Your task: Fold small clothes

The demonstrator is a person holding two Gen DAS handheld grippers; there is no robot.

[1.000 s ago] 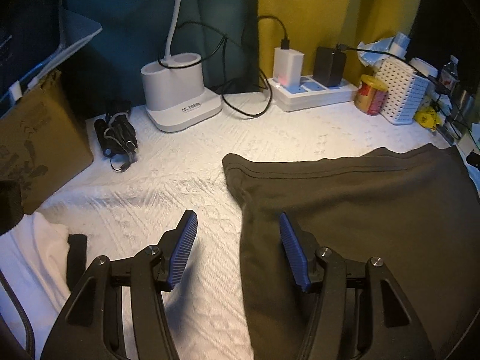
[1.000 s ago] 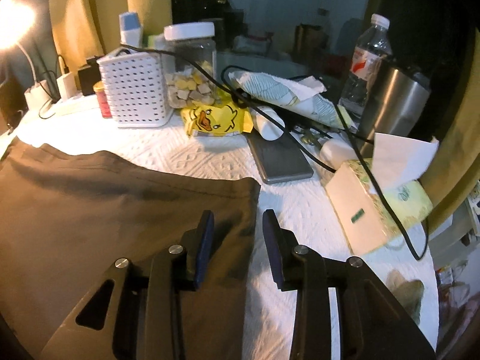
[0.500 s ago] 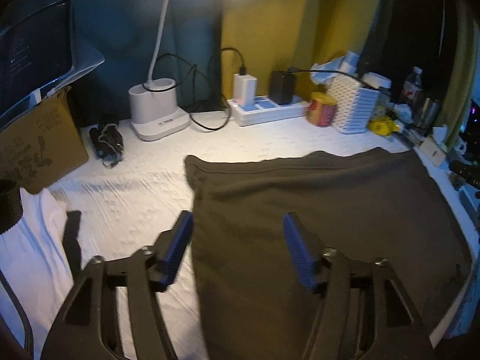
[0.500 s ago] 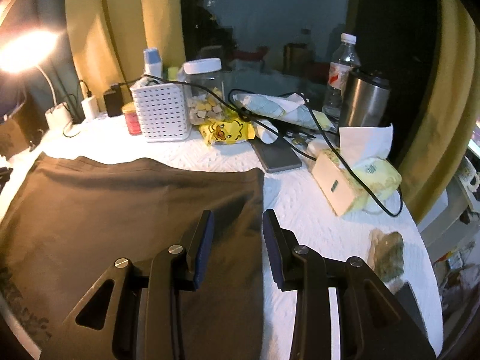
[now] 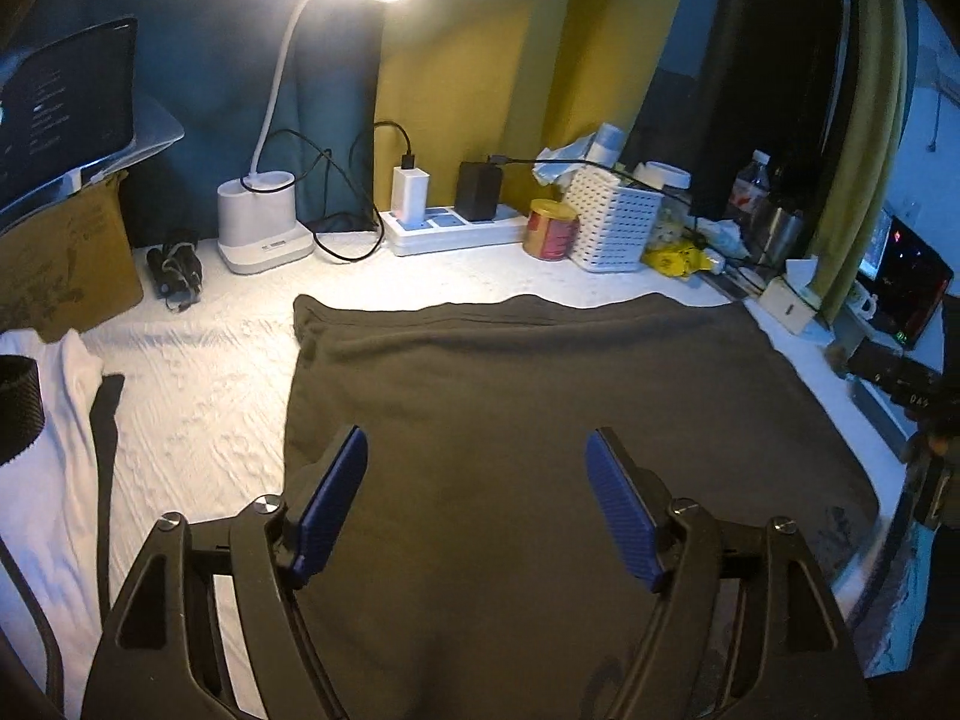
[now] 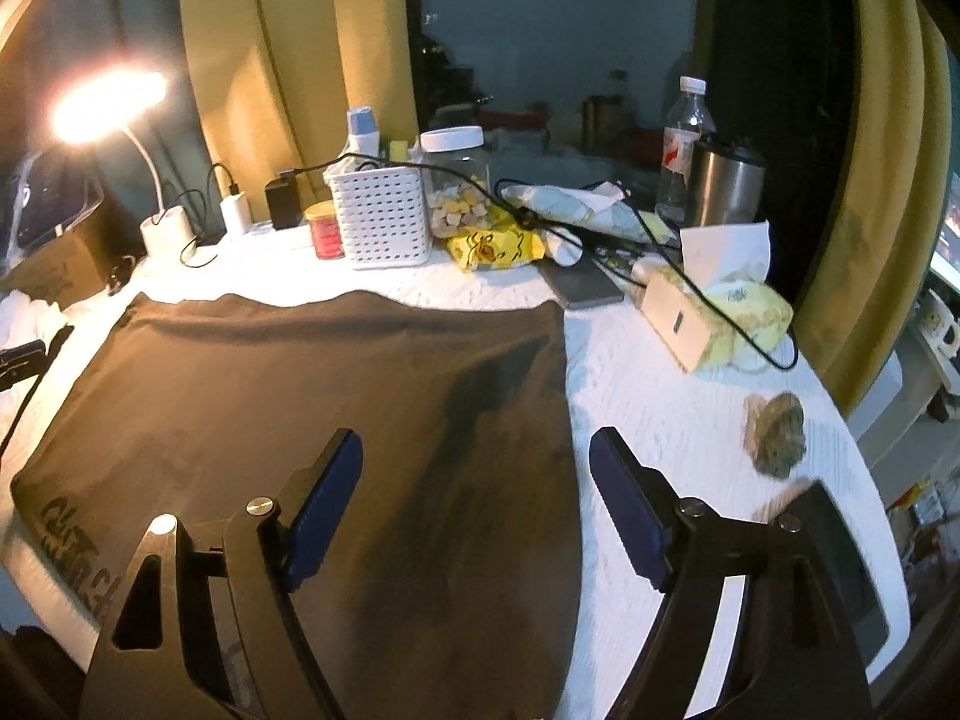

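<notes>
The dark olive garment (image 5: pixel 540 396) lies spread flat in the middle of the white-covered worktop (image 5: pixel 198 384), its far hem running straight below the row of clutter and its printed lettering near the near-left corner in the right wrist view. Above its left part hangs the left gripper (image 5: pixel 474 498), fingers wide with nothing between them, having just been opening; above its right edge the right gripper (image 6: pixel 474 498) stands the same, jaws just sprung wide and empty, one finger over cloth, the other over bare worktop. This looks like the pause after laying out or smoothing, before a fold. The next move likely calls for each gripper to come down on a corner or edge and pinch only the cloth. Behind stand the desk lamp (image 5: pixel 264 228), power strip (image 5: pixel 450 228), white basket (image 5: pixel 612 222) and tissue box (image 6: pixel 702 318), well clear.
</notes>
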